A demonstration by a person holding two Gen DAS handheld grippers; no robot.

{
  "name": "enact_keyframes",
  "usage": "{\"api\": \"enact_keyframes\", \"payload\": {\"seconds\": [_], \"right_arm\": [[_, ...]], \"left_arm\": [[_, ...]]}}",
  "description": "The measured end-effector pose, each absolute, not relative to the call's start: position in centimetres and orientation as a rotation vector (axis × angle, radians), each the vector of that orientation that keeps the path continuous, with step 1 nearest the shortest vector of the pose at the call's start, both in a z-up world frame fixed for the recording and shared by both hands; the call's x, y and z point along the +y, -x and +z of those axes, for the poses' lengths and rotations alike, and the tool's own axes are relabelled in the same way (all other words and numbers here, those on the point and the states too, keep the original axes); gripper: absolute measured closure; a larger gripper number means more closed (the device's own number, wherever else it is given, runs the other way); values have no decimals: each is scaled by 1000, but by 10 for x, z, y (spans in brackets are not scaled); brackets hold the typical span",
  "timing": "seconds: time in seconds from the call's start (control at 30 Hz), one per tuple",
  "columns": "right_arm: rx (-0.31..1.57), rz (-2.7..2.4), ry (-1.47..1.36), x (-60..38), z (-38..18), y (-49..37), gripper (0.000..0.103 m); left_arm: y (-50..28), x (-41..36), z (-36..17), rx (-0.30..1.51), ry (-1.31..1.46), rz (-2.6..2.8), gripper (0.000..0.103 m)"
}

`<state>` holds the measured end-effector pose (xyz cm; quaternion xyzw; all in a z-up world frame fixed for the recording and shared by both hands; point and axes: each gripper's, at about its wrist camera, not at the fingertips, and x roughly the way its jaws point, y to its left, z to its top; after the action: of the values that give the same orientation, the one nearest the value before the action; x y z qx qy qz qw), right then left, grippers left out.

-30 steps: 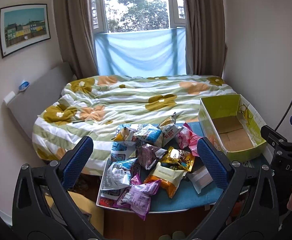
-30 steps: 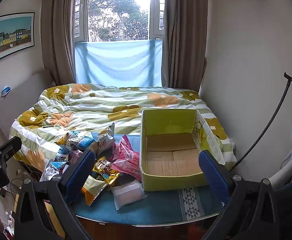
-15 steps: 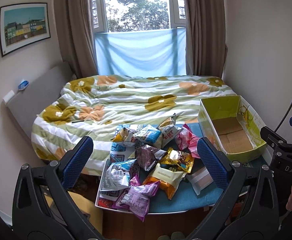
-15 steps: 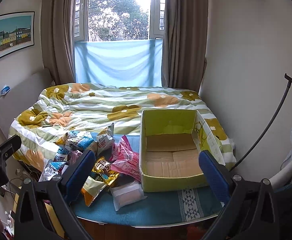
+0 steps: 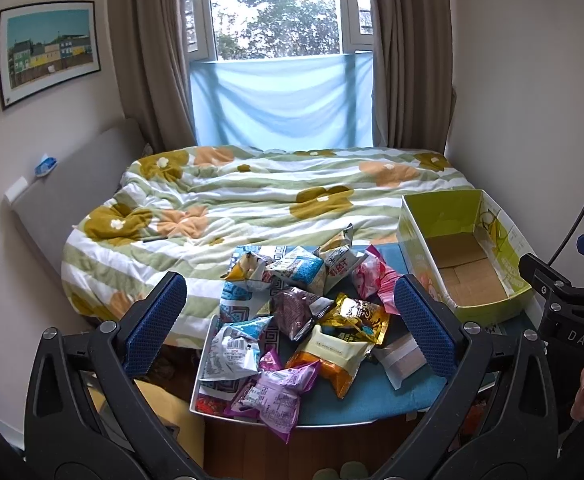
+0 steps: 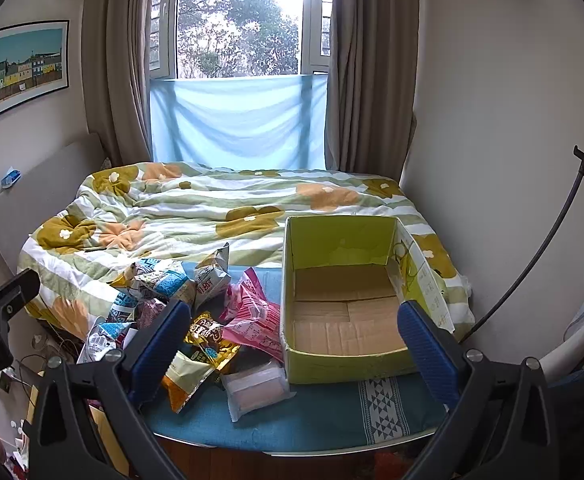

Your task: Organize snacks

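Note:
A pile of snack packets [image 5: 292, 312] lies on a blue-covered table [image 5: 371, 404] at the foot of a bed; it shows in the right wrist view [image 6: 212, 320] too. An empty green cardboard box [image 6: 343, 304] stands to the right of the pile, also in the left wrist view [image 5: 463, 256]. A purple packet [image 5: 276, 392] hangs over the table's near edge. A clear-wrapped pink packet [image 6: 256, 388] lies by the box's front left corner. My left gripper [image 5: 290, 328] is open above the pile. My right gripper [image 6: 292, 344] is open in front of the box. Both are empty.
The bed with a flowered quilt [image 5: 272, 200] lies behind the table. A grey headboard [image 5: 60, 196] runs along the left wall. A black curved stand [image 6: 531, 260] rises at the right wall. A yellow item [image 5: 164, 412] sits under the table's left side.
The left wrist view has shifted slightly, so the pile sits a little higher in the frame. The right gripper has barely moved. Both stay open.

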<state>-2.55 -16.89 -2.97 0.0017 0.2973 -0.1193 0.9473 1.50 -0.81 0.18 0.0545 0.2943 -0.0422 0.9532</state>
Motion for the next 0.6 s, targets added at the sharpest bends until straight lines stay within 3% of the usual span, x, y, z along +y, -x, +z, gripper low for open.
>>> {"api": "enact_keyframes", "payload": {"seconds": [0.6], "right_arm": [[613, -240, -3, -167, -34, 22, 0]], "left_arm": [[-19, -9, 0, 605, -109, -79, 1]]}}
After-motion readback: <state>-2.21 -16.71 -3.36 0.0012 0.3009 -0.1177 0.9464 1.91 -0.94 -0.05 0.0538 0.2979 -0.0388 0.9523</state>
